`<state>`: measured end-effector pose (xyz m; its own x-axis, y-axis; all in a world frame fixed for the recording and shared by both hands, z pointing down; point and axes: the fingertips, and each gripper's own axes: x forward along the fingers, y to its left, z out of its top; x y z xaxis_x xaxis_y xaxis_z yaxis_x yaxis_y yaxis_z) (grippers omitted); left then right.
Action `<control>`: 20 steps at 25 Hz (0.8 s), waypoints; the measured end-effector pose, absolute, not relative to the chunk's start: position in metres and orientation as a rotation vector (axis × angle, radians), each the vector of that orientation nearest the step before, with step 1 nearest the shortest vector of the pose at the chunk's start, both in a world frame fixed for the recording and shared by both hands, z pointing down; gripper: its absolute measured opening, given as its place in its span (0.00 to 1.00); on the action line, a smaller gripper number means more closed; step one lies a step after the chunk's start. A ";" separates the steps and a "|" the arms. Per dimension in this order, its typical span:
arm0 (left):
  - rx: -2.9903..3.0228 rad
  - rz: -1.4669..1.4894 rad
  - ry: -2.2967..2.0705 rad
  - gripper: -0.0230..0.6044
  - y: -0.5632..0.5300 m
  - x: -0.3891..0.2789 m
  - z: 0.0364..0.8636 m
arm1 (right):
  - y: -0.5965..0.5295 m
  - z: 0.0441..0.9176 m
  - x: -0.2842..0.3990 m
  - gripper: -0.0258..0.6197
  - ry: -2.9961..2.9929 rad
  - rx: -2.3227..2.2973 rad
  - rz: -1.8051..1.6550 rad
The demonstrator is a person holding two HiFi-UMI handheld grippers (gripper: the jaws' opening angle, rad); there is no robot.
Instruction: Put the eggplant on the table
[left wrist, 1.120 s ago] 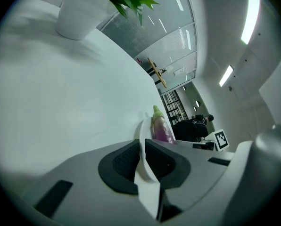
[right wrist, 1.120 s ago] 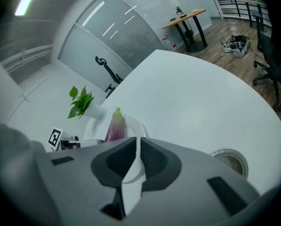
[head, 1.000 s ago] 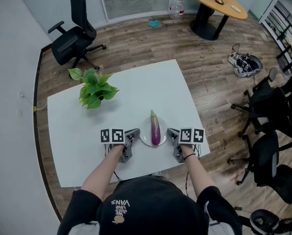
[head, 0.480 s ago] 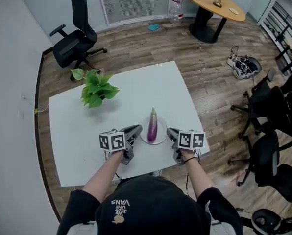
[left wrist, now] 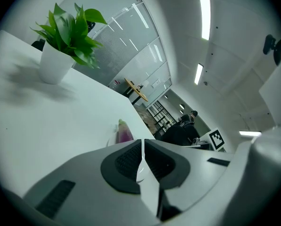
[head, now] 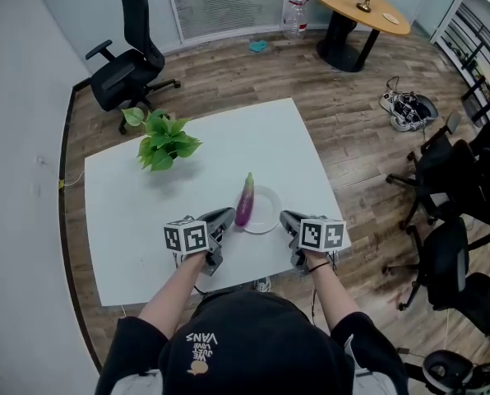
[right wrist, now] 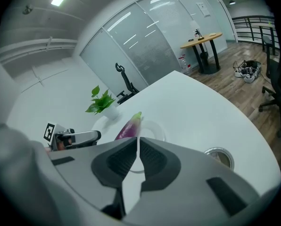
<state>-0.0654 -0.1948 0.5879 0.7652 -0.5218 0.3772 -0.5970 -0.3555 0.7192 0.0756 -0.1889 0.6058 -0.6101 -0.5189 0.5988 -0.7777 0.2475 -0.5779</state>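
Eggplant (head: 244,202) sits just below frame centre in the head view, stem end up-frame, lying across the left rim of the white plate (head: 270,212): part over the plate, lower end out over the bare worktop (head: 138,220). Can't tell how much of it bears on the rim. I'd call it not yet down on the worktop. Left gripper (head: 225,216) is at the eggplant's lower end, coming from the left, touching or just beside, can't tell which. Its own view shows the jaws pressed together with nothing between them, eggplant (left wrist: 125,133) just past the tips. Right gripper (head: 286,219) is at the plate's lower right edge, jaws also closed on nothing, apart from the eggplant (right wrist: 129,128). My read for doing the step well: spread the left jaws and take the eggplant across its thick middle, not the tapered stem end. The skin looks smooth and rounded, so squeeze lightly or it'll likely squirt out or bruise. Lift it clear of the rim rather than dragging, since dragging could tip or slide the plate; the closed right jaws could steady the plate's far edge. Set it flat on the open stretch left of the plate, well short of the potted plant (head: 164,141) at upper left. Let go only once it rests, and watch for roll.
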 end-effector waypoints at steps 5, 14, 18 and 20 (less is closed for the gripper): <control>2.039 0.085 -0.847 0.08 -0.184 -0.067 0.583 | -0.179 0.599 0.074 0.09 -2.266 1.208 1.264; 2.112 0.070 -0.855 0.08 -0.168 -0.060 0.563 | -0.165 0.574 0.074 0.09 -2.371 1.225 1.098; 2.156 0.066 -0.867 0.07 -0.159 -0.057 0.556 | -0.156 0.565 0.074 0.08 -2.402 1.224 1.062; 2.170 0.064 -0.871 0.07 -0.155 -0.056 0.552 | -0.152 0.561 0.075 0.08 -2.415 1.226 1.052</control>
<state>-0.0559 -0.1552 0.5519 0.7636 -0.5659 0.3108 -0.6052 -0.4596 0.6500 0.0747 -0.1522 0.5608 -0.6214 -0.6069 0.4954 -0.7761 0.3905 -0.4951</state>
